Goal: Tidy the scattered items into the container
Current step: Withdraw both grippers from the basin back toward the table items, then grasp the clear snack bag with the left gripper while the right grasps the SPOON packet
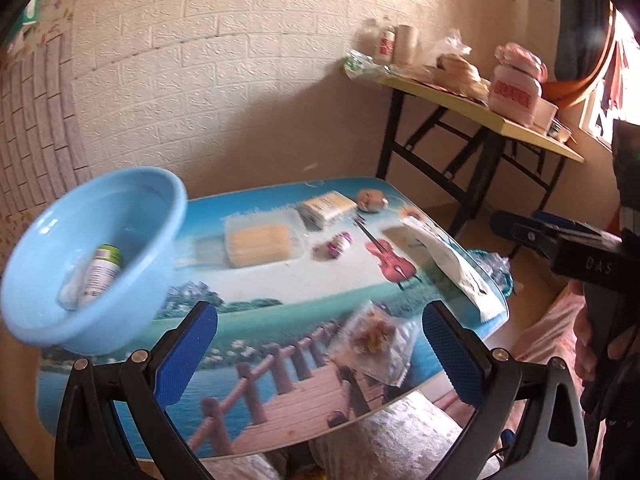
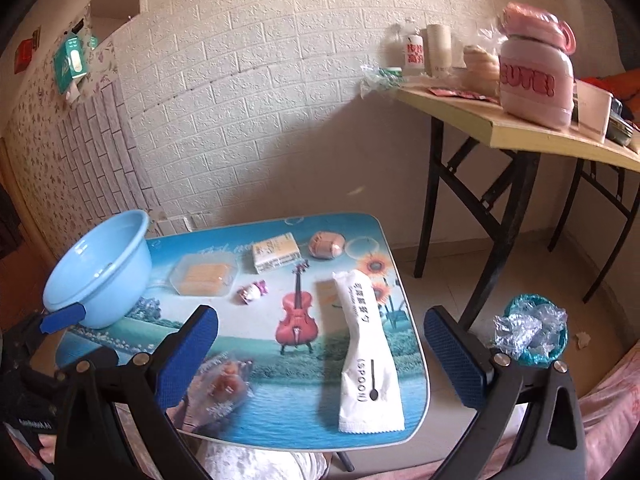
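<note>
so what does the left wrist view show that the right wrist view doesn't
Only the left wrist view looks into the light blue plastic basin, showing a green-capped white bottle inside. Only the right wrist view shows the crumpled plastic in a teal bin on the floor clearly. Both show the scenery-printed table, the white spoon packet, the clear tray of yellow bars and open claws.

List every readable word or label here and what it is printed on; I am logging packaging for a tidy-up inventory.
"(SPOON)": long white sachet on the picture-printed table.
"CUTE!": pink plastic jar on the yellow side table.
"DAS": black body of the right gripper.
Too blurred: red characters on the white bottle, small Chinese print on the sachet, the yellow box, the green-capped bottle in the blue bowl.
</note>
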Action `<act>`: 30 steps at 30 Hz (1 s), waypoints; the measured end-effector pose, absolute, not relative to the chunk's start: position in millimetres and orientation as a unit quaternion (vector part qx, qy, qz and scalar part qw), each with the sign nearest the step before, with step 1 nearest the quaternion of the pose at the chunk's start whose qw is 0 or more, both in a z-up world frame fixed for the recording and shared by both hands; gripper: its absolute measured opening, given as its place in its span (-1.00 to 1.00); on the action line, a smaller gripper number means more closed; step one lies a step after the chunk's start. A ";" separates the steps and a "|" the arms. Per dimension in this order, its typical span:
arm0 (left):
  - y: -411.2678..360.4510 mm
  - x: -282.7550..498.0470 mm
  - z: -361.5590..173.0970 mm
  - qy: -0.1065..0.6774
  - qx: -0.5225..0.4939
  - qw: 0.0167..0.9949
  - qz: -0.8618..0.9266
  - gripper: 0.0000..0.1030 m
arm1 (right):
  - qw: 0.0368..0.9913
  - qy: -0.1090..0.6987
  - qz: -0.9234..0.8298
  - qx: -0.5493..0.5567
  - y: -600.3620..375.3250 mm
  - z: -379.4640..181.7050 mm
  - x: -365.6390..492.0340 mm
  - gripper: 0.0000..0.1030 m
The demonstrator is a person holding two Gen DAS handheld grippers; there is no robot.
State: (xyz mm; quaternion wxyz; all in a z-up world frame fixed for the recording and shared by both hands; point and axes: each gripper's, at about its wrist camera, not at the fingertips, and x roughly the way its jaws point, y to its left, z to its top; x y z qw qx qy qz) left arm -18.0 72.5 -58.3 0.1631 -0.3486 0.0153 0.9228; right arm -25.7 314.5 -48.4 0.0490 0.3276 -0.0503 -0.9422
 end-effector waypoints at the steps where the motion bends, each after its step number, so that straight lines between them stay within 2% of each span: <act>1: 77.4 -17.2 -62.3 0.020 -0.348 0.168 0.922 1.00 | 0.047 -0.051 -0.942 0.330 317.1 -51.7 -26.5 1.00; 7: 96.0 -20.8 -85.4 0.035 -0.365 0.190 0.911 1.00 | 0.041 -0.038 -0.947 0.317 326.5 -58.2 -33.1 0.95; 12: 99.4 -29.5 -98.0 0.026 -0.371 0.194 0.908 1.00 | 0.060 -0.055 -0.941 0.328 335.4 -73.5 -40.2 0.60; 21: 114.8 -37.8 -117.5 0.046 -0.363 0.224 0.903 1.00 | 0.065 -0.059 -0.930 0.356 338.0 -103.1 -52.7 0.55; 22: 116.2 -39.0 -119.2 0.045 -0.361 0.229 0.903 1.00 | 0.065 -0.059 -0.930 0.358 338.4 -106.8 -54.8 0.53; 24: 119.0 -41.5 -122.5 0.043 -0.359 0.239 0.901 1.00 | 0.070 -0.060 -0.928 0.361 338.5 -113.7 -57.2 0.31; 30: 124.9 -40.5 -127.9 0.046 -0.327 0.273 0.904 1.00 | 0.070 -0.062 -0.923 0.373 338.1 -132.6 -64.4 0.30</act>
